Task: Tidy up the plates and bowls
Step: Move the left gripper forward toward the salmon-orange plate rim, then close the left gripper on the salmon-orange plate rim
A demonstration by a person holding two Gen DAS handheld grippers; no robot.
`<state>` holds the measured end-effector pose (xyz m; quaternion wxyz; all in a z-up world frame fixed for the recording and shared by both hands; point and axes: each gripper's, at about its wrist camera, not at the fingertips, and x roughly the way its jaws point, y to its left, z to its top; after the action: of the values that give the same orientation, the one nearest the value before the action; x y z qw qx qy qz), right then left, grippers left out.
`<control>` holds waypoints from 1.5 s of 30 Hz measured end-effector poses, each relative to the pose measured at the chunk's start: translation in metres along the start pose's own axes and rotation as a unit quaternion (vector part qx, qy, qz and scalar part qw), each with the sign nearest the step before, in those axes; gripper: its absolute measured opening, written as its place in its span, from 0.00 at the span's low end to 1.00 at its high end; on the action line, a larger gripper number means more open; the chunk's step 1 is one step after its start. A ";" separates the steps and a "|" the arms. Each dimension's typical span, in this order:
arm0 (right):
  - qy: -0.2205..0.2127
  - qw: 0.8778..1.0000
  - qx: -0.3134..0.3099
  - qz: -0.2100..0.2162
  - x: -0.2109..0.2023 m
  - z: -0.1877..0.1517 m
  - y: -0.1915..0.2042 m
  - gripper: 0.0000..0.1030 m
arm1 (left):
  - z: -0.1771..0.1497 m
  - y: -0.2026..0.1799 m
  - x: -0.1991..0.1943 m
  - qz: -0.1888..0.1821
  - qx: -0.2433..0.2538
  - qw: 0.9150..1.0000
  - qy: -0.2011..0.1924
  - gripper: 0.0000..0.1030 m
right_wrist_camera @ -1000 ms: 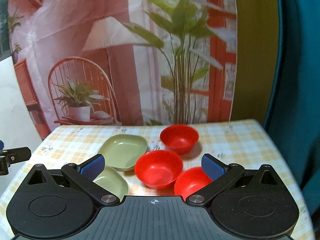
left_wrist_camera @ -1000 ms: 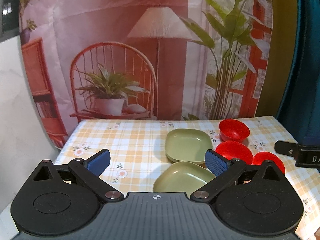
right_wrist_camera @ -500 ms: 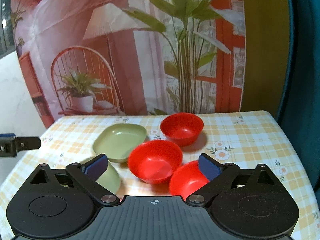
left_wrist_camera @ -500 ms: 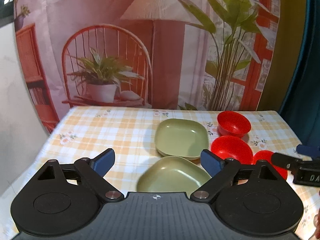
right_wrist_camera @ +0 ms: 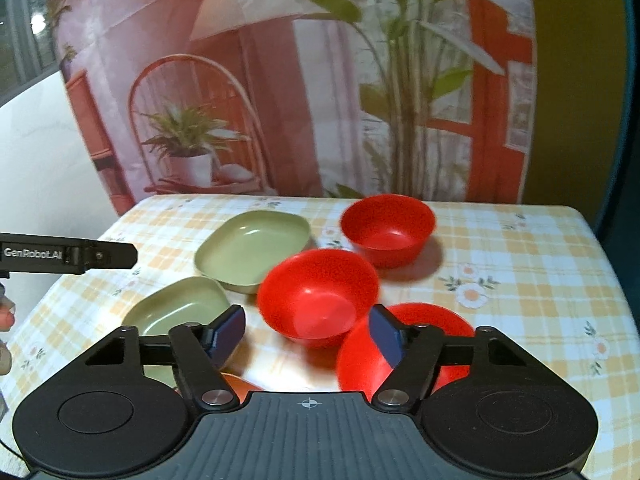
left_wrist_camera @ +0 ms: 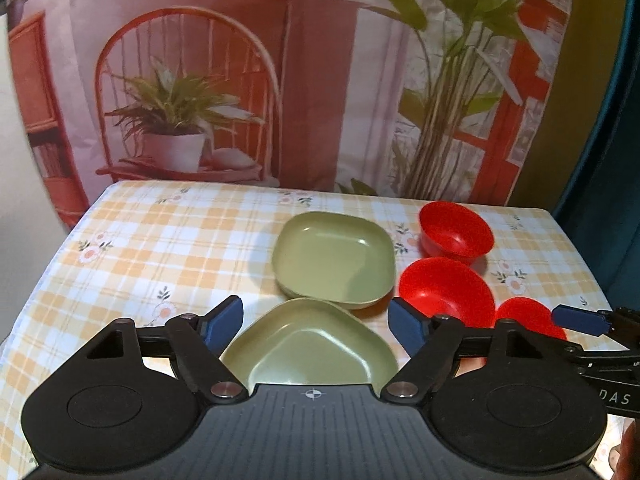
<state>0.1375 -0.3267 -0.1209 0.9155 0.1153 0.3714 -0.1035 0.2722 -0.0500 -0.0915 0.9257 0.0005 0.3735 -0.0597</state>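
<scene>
Two green square plates lie on the checked tablecloth: a far plate [left_wrist_camera: 334,262] [right_wrist_camera: 252,250] and a near plate [left_wrist_camera: 310,354] [right_wrist_camera: 180,306]. Three red bowls stand to their right: far bowl [left_wrist_camera: 456,234] [right_wrist_camera: 388,230], middle bowl [left_wrist_camera: 446,292] [right_wrist_camera: 318,290], near bowl [left_wrist_camera: 528,316] [right_wrist_camera: 360,356]. My left gripper [left_wrist_camera: 318,322] is open and empty, above the near plate. My right gripper [right_wrist_camera: 306,334] is open and empty, over the gap between the middle and near bowls. Its right finger [right_wrist_camera: 386,334] is in front of the near bowl's rim.
The table [left_wrist_camera: 168,248] is covered by a yellow checked cloth with flowers. A printed backdrop [left_wrist_camera: 280,80] hangs behind its far edge. A dark teal curtain [right_wrist_camera: 628,160] is at the right. An orange object [right_wrist_camera: 236,386] peeks out under the right gripper.
Both grippers have moved forward and lower toward the dishes. The near plate now lies between the left fingers, and the right gripper has closed in on the near and middle bowls.
</scene>
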 end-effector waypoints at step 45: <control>0.093 0.992 0.071 -0.045 -0.014 -0.096 0.021 0.35 | -0.099 -0.004 0.026 -0.123 0.037 0.981 0.148 0.32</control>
<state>0.0702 -0.2775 -0.1756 0.8609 0.1720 0.4512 -0.1600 0.2218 -0.0519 -0.1801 0.8454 -0.0022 0.5007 -0.1861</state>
